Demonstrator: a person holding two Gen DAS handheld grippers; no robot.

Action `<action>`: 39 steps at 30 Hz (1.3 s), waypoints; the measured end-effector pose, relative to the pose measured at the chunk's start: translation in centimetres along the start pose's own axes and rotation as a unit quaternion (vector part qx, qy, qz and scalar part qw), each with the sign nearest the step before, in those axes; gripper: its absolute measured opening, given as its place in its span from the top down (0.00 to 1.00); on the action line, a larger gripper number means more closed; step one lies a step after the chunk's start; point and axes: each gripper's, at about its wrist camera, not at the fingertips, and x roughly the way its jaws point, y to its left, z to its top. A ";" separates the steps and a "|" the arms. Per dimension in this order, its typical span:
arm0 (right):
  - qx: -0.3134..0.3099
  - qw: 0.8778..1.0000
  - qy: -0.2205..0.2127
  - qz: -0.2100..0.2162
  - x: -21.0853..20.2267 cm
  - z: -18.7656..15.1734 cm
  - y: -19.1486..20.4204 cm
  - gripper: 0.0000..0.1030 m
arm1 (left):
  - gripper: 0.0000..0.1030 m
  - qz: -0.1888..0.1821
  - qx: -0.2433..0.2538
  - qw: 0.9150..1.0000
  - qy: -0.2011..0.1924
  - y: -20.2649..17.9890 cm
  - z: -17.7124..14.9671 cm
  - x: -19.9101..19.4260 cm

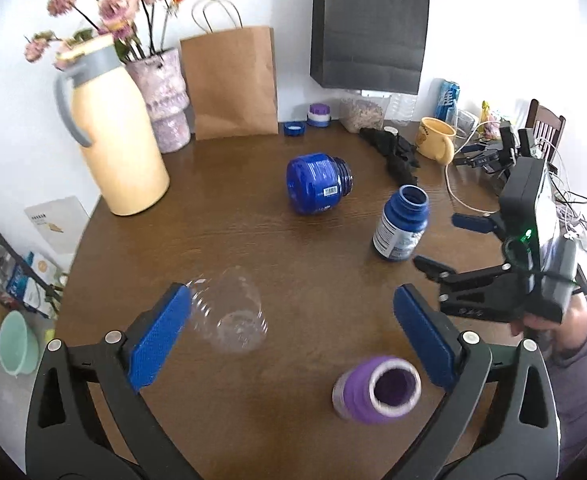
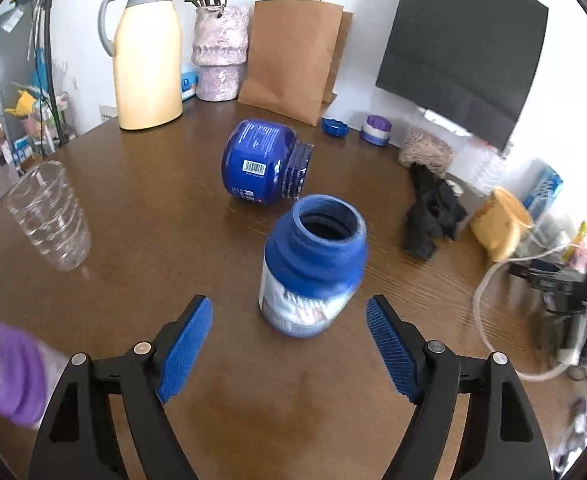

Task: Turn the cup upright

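Fingers on your left gripper [image 1: 293, 344] are spread wide and hold nothing. The clear cup [image 1: 231, 316] sits on the brown desk [image 1: 293, 248] between them, close to the left finger [image 1: 161, 340], and its edge looks like it touches that blue pad. It is blurry, so you cannot tell for sure which end is up from this side. Your right camera shows the cup [image 2: 49, 216] far off to the left of those fingers, with its wide end up and its narrow end on the desk.

Your right gripper [image 2: 289, 348] is spread wide too, and holds nothing. A blue bottle [image 2: 313, 268] stands open just ahead of its fingers, a bit past the tips. A bigger blue jar [image 2: 261, 160] lies on its side farther ahead. A purple cup [image 1: 377, 390] lies on its side near your left gripper's right finger [image 1: 425, 340], mouth facing you.
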 end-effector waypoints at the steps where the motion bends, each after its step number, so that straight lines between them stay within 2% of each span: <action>1: 0.007 1.000 0.002 0.001 -1.1 -0.3 -0.1 0.20 | 0.00 0.005 -0.001 1.000 -0.004 0.0 -0.3 -0.8; 5: 0.034 0.999 0.000 0.013 -5.9 -1.7 0.1 0.20 | 0.00 0.024 0.000 0.999 -0.022 0.0 -2.4 -4.3; 10: 0.052 0.998 -0.024 0.022 -13.3 -4.3 3.0 0.20 | 0.00 0.079 0.004 0.995 -0.061 -0.6 -5.8 -8.7; 14: 0.073 0.995 -0.047 0.054 -17.7 -7.0 5.4 0.20 | 0.00 0.083 -0.009 0.993 -0.089 -1.2 -9.2 -12.2; 18: 0.128 0.989 -0.042 0.057 -20.7 -10.5 7.5 0.20 | 0.00 0.092 -0.033 0.990 -0.101 -1.5 -13.0 -14.4; 21: 0.176 0.983 -0.019 0.051 -21.9 -13.0 8.9 0.20 | 0.00 0.089 -0.053 0.991 -0.082 -1.7 -16.2 -14.6; 23: 0.187 0.981 -0.041 0.037 -23.0 -15.0 10.8 0.20 | 0.00 0.069 -0.072 0.993 -0.062 -1.7 -18.1 -14.4; 25: 0.189 0.980 -0.045 0.049 -23.0 -16.1 12.3 0.20 | 0.00 0.064 -0.078 0.994 -0.049 -1.8 -18.9 -14.1; 27: 0.169 0.983 -0.028 0.062 -22.2 -16.2 13.5 0.20 | 0.00 0.067 -0.071 0.994 -0.039 -2.3 -18.8 -13.8; 32: 0.173 0.983 -0.013 0.064 -21.5 -16.4 13.6 0.20 | 0.00 0.063 -0.058 0.995 -0.056 -3.7 -19.5 -15.0; 39: 0.170 0.984 -0.027 0.046 -22.5 -16.9 13.3 0.20 | 0.00 0.078 -0.052 0.993 -0.069 -4.1 -19.5 -15.9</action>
